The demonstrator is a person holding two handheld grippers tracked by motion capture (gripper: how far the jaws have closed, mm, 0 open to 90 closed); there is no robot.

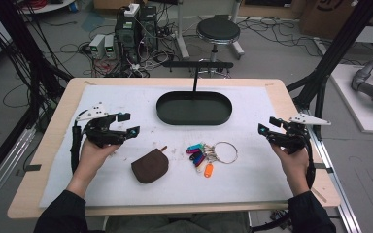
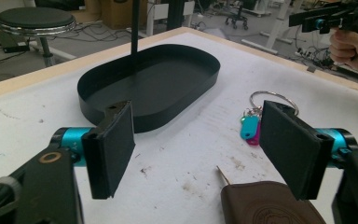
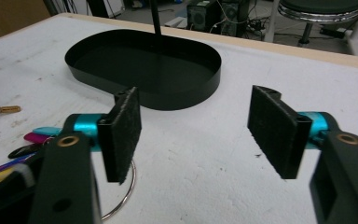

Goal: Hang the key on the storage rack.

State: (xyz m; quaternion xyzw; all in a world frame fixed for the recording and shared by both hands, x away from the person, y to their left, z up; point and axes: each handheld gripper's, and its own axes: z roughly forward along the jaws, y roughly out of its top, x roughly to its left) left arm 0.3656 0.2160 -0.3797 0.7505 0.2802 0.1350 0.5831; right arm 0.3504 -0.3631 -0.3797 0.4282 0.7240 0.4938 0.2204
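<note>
Left tongs (image 1: pixel 130 124) held above the white mat (image 1: pixel 252 174) on the bench (image 1: pixel 53 145), jaws wide apart, nothing between them; the person's left hand (image 1: pixel 91 158) grips the handle. In the left gripper view the pads (image 2: pixel 112 147) frame bare mat.

Brown leather pouch (image 1: pixel 149 165) lies flat just in front of and below the left tongs, toward the person, its zip pull pointing away. In the left gripper view its top edge sits near the right-hand pad.

Key ring with coloured tags (image 1: pixel 205 156) rests on the mat between the two tongs, beside the pouch, not touching it. The metal ring (image 1: pixel 226 152) lies on the side nearer the right tongs.

Black oval tray (image 1: pixel 194 108) sits beyond both tongs, roughly midway between them, a thin black post (image 1: pixel 194 80) rising at its far rim.

Right tongs (image 1: pixel 266 124) held over the mat's right edge, jaws wide apart, empty. In the right gripper view the ring lies under the left-hand pad (image 3: pixel 121 133).
</note>
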